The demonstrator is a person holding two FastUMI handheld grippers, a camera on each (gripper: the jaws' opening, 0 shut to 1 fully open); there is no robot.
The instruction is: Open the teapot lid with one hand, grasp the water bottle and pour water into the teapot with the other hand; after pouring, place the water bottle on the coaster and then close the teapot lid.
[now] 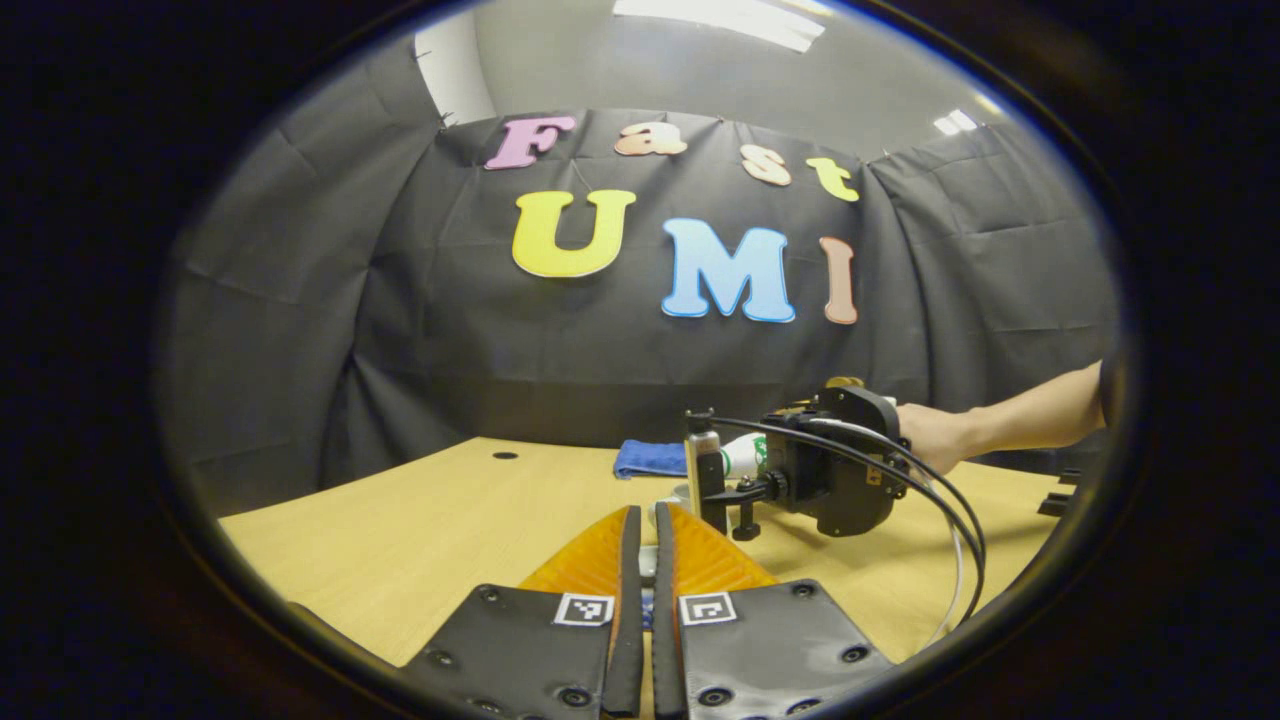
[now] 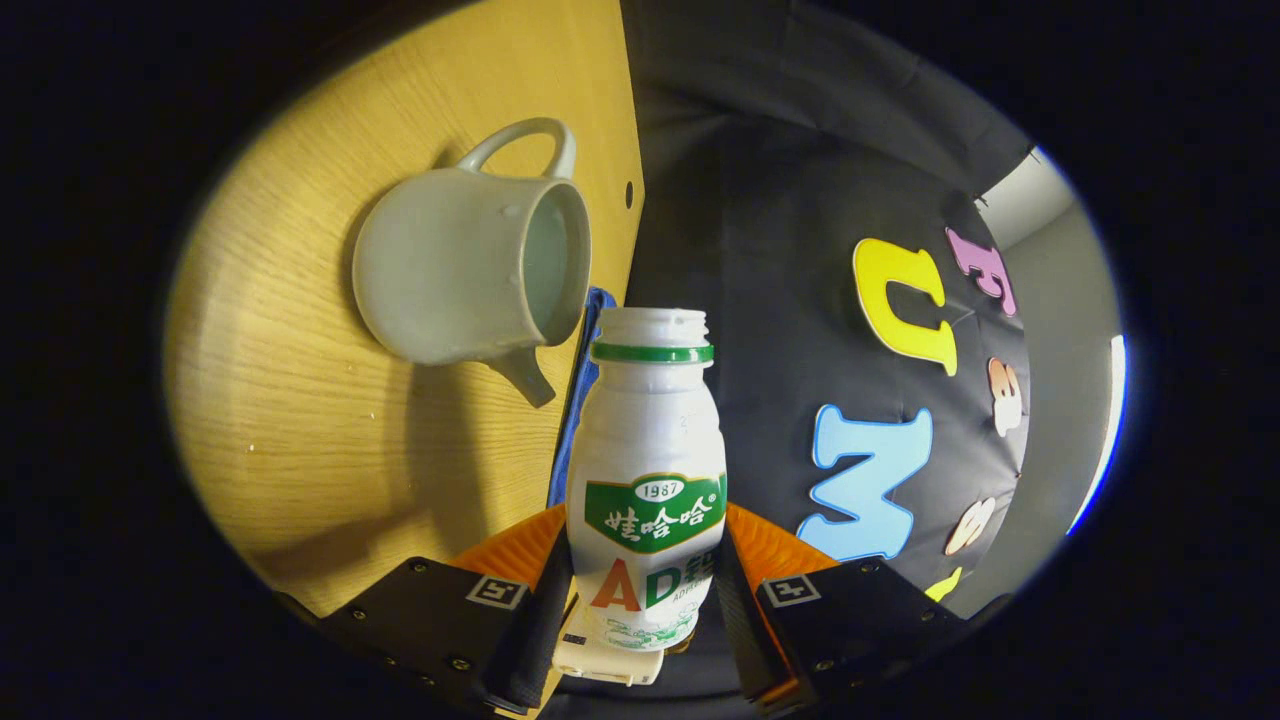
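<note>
We see the wooden desk (image 1: 400, 540) filling the near ground, with a blue cloth (image 1: 650, 458) at its far edge. In the right gripper view the lidless teapot (image 2: 470, 275) stands on the desk, just beyond the bottle's open mouth. Our right tool (image 2: 640, 590) is clamped on the water bottle (image 2: 650, 480), tipped sideways. Our left tool (image 1: 645, 570) has its fingers nearly together; whether they grip something we cannot tell.
</note>
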